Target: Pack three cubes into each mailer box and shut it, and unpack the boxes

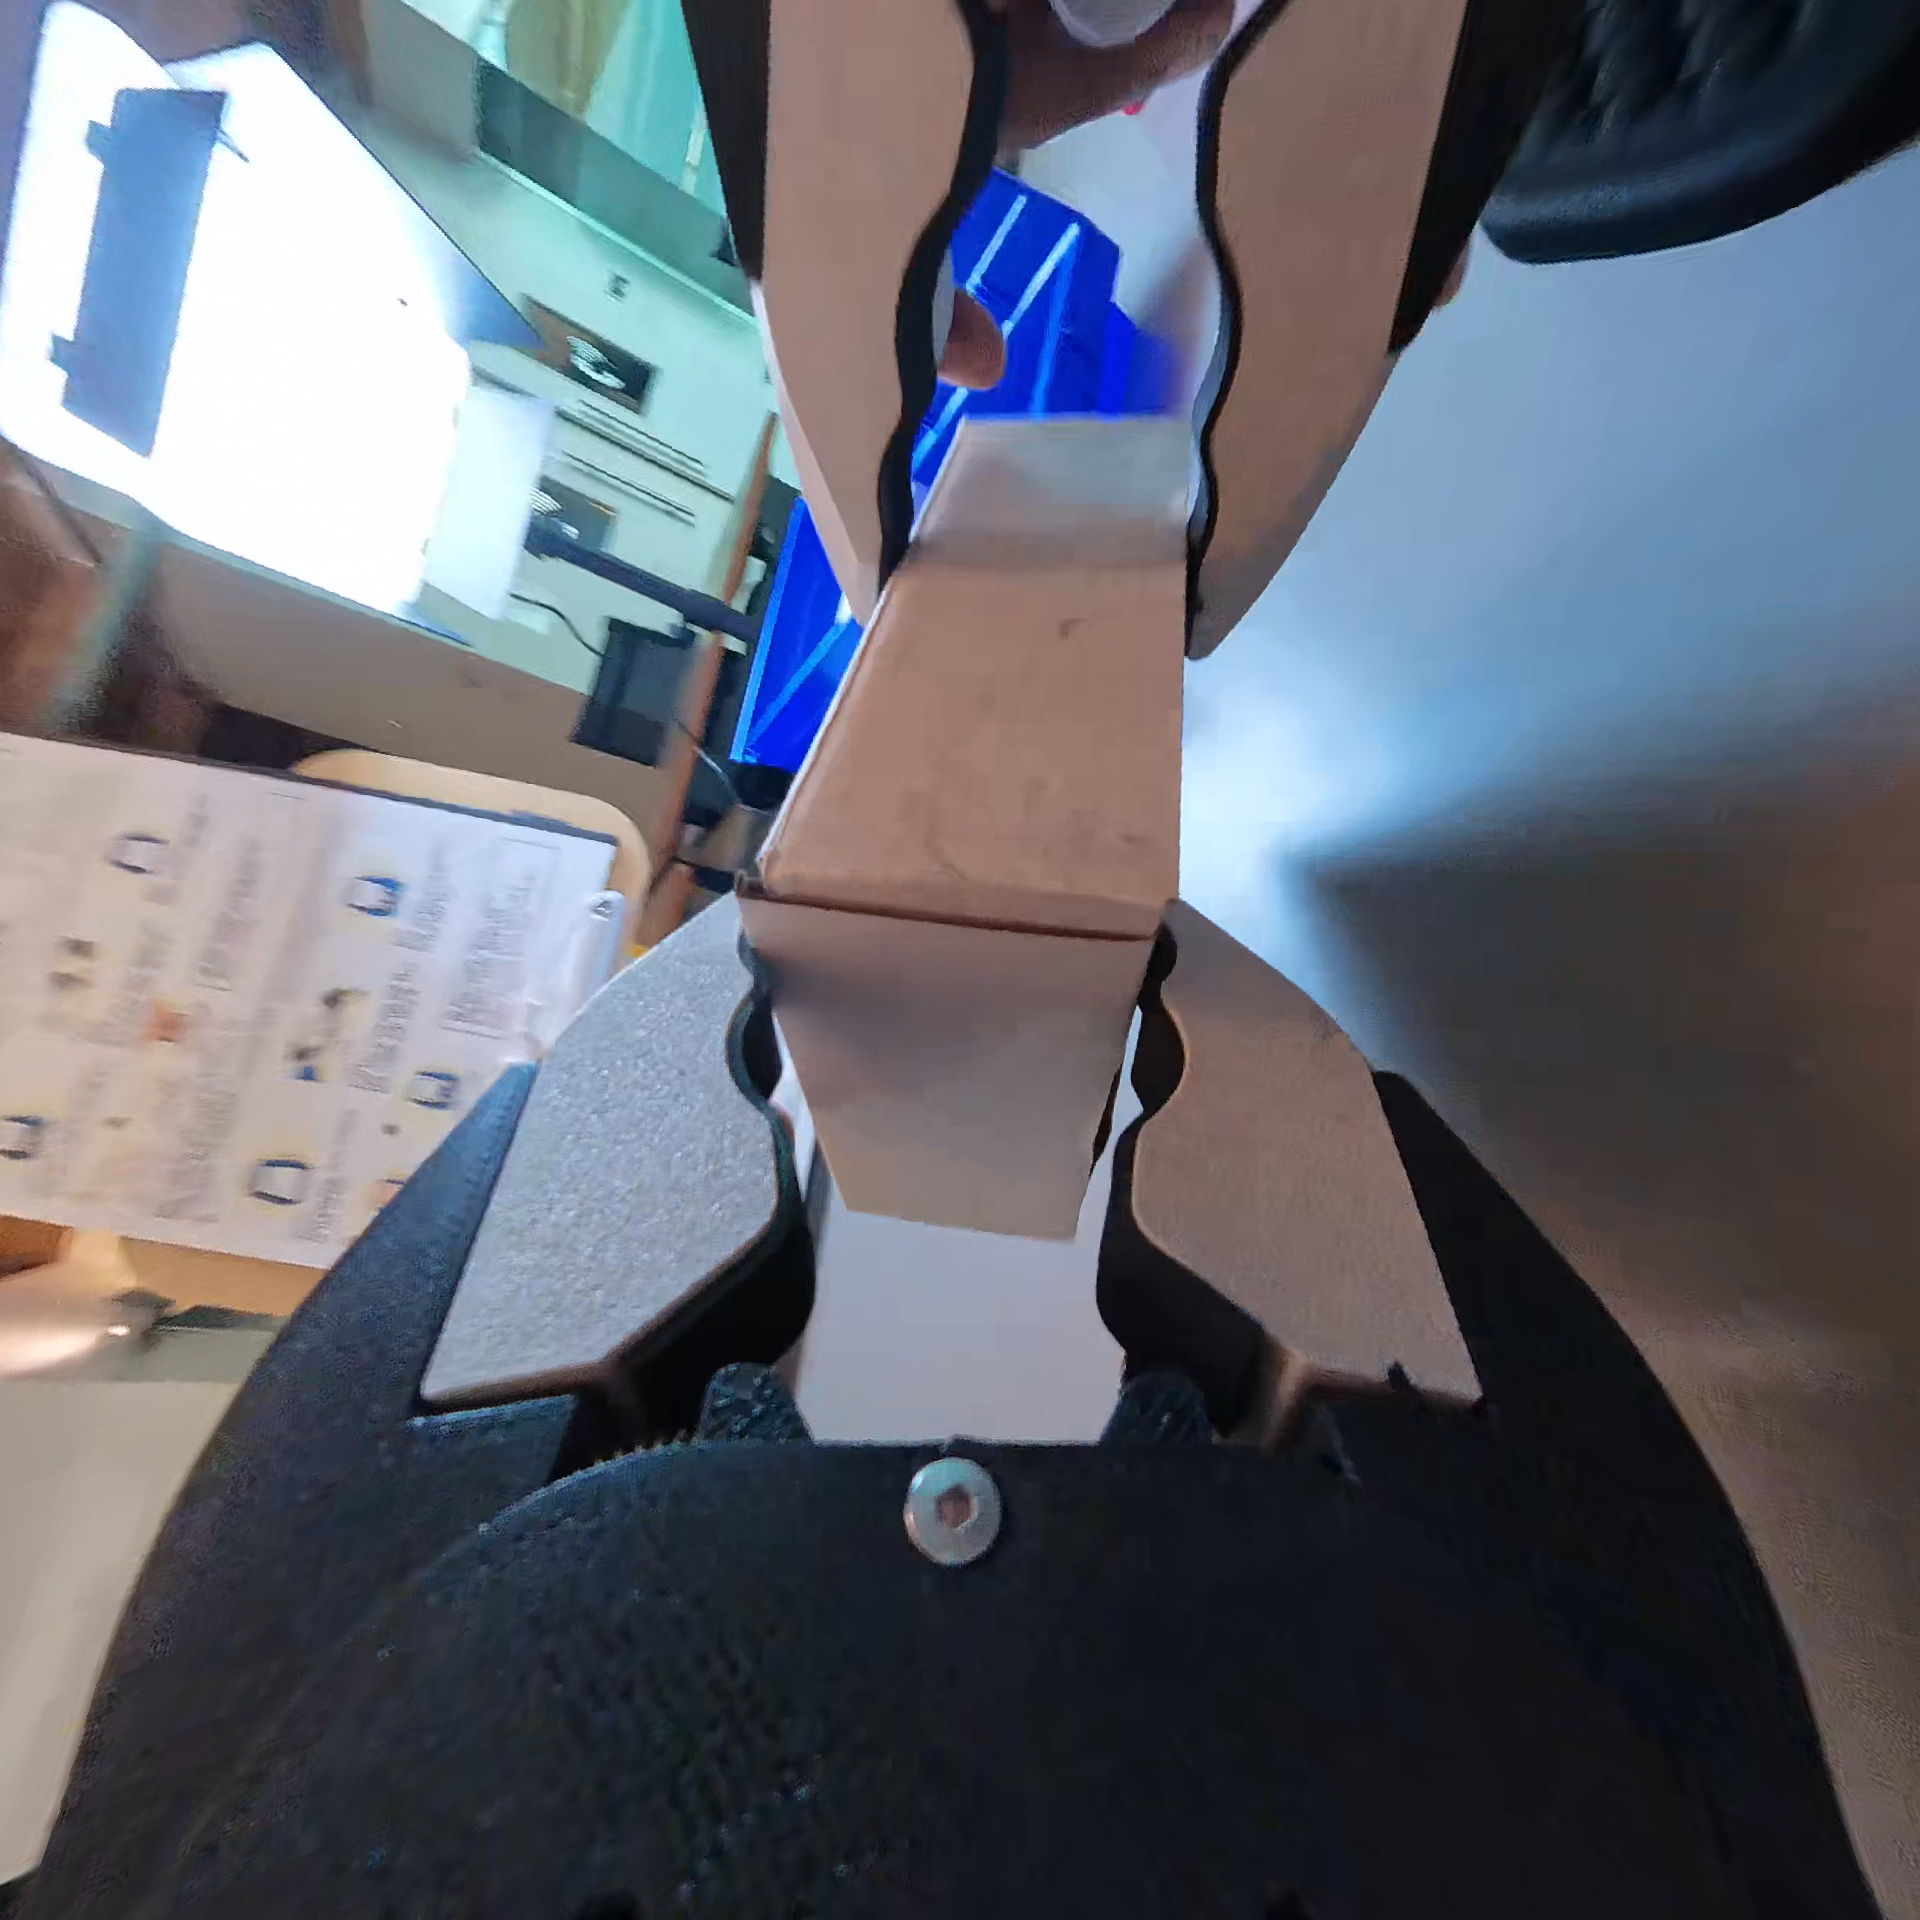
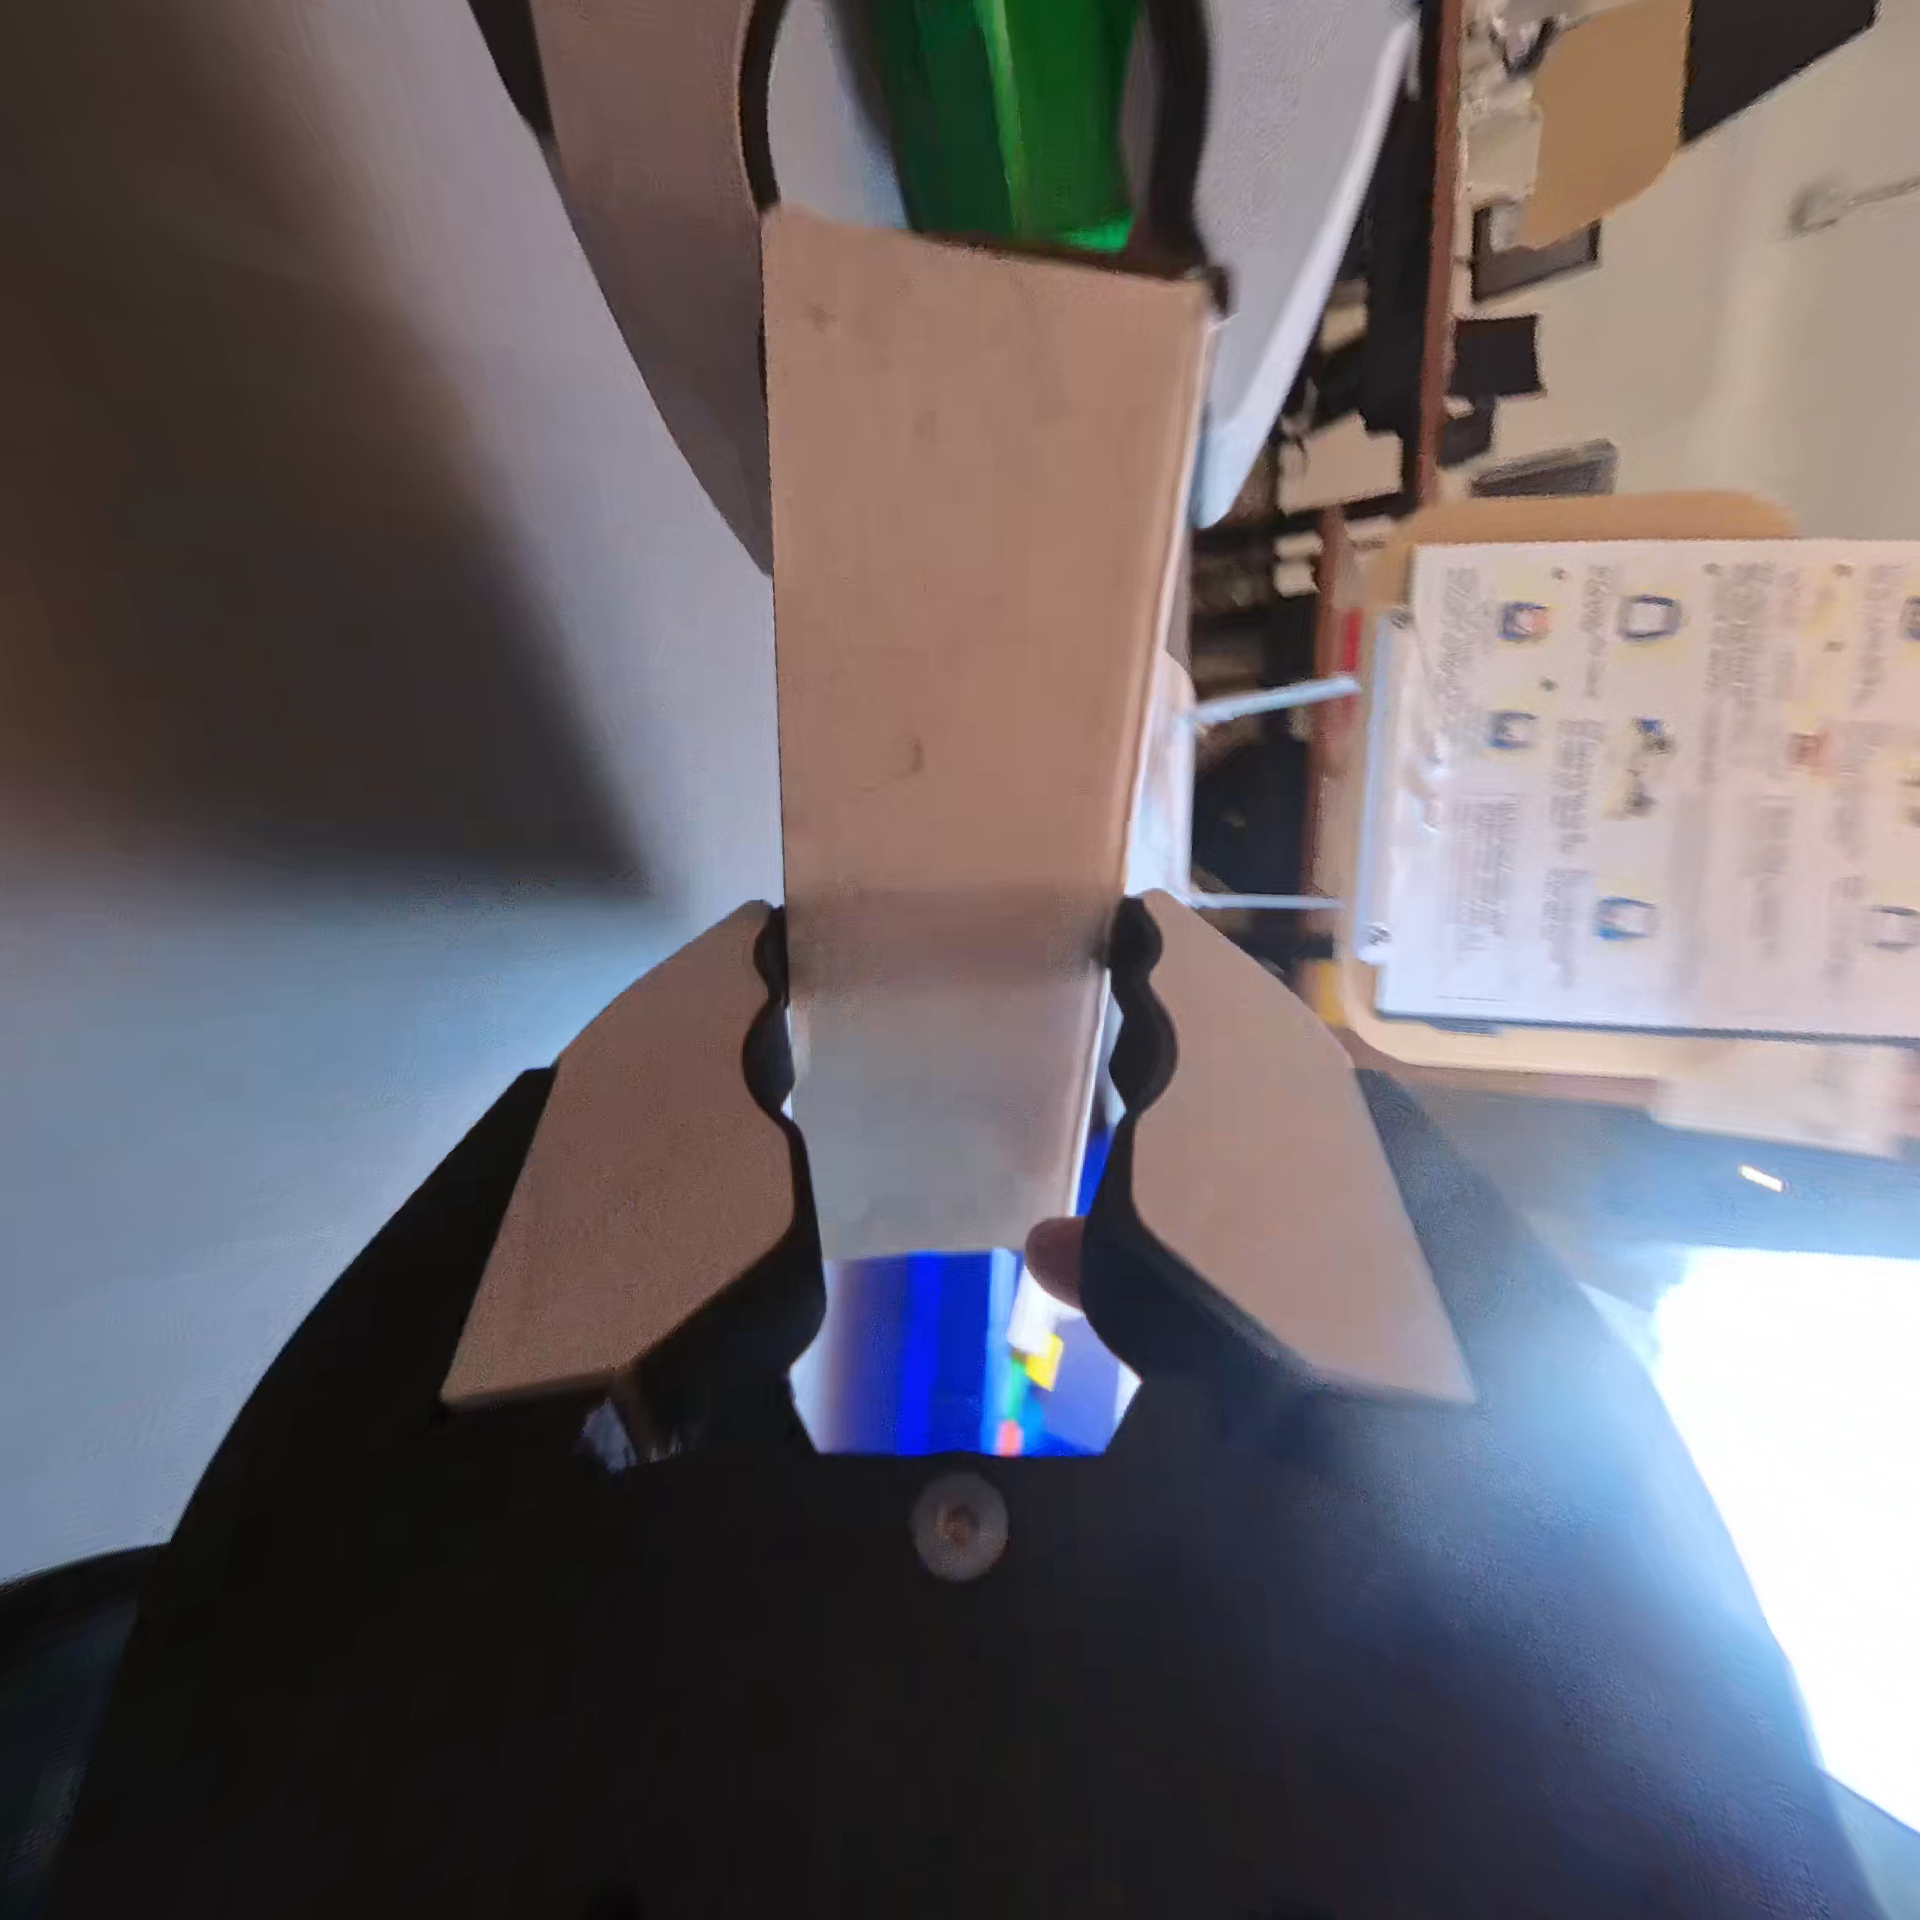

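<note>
A brown cardboard mailer box [image 1: 987, 748] is held between both grippers, one at each end. My left gripper [image 1: 951, 935] is shut on its near end in the left wrist view, with the right gripper [image 1: 1039, 582] clamped on the far end. In the right wrist view, my right gripper [image 2: 951, 914] is shut on the box [image 2: 966, 571] and the left gripper [image 2: 987, 223] grips the far end. The box looks closed, and its contents are hidden. Small yellow, green and red pieces [image 2: 1039, 1361] show in a blue bin [image 2: 914, 1351] behind it.
The blue bin [image 1: 1039, 281] lies beyond the box, and a green bin [image 2: 1008, 114] shows past its far end. A printed sheet on a board [image 1: 260, 987] stands at the side and also shows in the right wrist view [image 2: 1662, 779]. The white table [image 1: 1558, 623] is beside the box. A fingertip [image 2: 1055, 1262] shows near the right gripper.
</note>
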Available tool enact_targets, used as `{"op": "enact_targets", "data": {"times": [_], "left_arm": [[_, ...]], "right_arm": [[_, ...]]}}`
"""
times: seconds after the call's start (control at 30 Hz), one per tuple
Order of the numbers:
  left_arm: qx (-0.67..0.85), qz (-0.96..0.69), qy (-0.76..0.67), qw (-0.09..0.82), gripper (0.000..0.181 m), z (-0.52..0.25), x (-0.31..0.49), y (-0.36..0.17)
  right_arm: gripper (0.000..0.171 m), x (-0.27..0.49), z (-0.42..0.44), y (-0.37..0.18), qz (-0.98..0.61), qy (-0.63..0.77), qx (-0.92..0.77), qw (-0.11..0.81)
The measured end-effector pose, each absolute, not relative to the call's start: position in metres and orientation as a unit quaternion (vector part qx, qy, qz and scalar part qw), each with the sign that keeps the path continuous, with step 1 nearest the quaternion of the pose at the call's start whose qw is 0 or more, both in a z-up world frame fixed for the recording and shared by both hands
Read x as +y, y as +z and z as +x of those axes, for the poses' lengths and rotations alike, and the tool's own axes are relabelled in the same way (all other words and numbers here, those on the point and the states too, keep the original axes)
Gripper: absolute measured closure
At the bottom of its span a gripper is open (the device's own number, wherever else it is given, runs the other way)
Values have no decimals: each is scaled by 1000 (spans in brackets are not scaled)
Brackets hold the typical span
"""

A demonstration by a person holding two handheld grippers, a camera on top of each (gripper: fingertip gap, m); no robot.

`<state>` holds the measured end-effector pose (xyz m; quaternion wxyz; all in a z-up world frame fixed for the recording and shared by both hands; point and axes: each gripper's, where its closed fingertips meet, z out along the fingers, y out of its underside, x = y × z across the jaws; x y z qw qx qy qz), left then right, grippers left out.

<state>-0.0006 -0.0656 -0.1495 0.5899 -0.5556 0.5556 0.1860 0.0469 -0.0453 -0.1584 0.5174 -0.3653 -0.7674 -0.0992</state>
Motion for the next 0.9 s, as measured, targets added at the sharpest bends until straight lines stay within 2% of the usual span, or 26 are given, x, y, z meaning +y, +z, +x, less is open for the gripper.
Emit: {"op": "enact_targets", "data": {"times": [0.07,0.17,0.3,0.43,0.53,0.63,0.77,0.9], "left_arm": [[526,-563,170,614,113,2,-63,-143],[448,-630,77,629,102,-17,-56,-133],[338,-678,13,652,107,-72,-50,-115],[259,-720,50,642,101,-135,-44,-117],[216,-751,76,619,95,-175,-44,-124],[186,-781,88,589,98,-206,-47,-134],[183,-826,116,520,96,-236,-47,-165],[213,-868,154,422,93,-257,-48,-211]], "right_arm": [[112,-34,47,-155,-363,-131,-767,512],[112,4,59,-135,-375,-165,-754,514],[112,98,100,-74,-405,-244,-672,570],[112,204,148,-44,-425,-323,-602,594],[112,265,169,-65,-446,-360,-590,569],[112,308,175,-107,-467,-378,-594,536],[112,335,167,-163,-460,-395,-636,476],[108,345,164,-178,-446,-389,-664,457]]}}
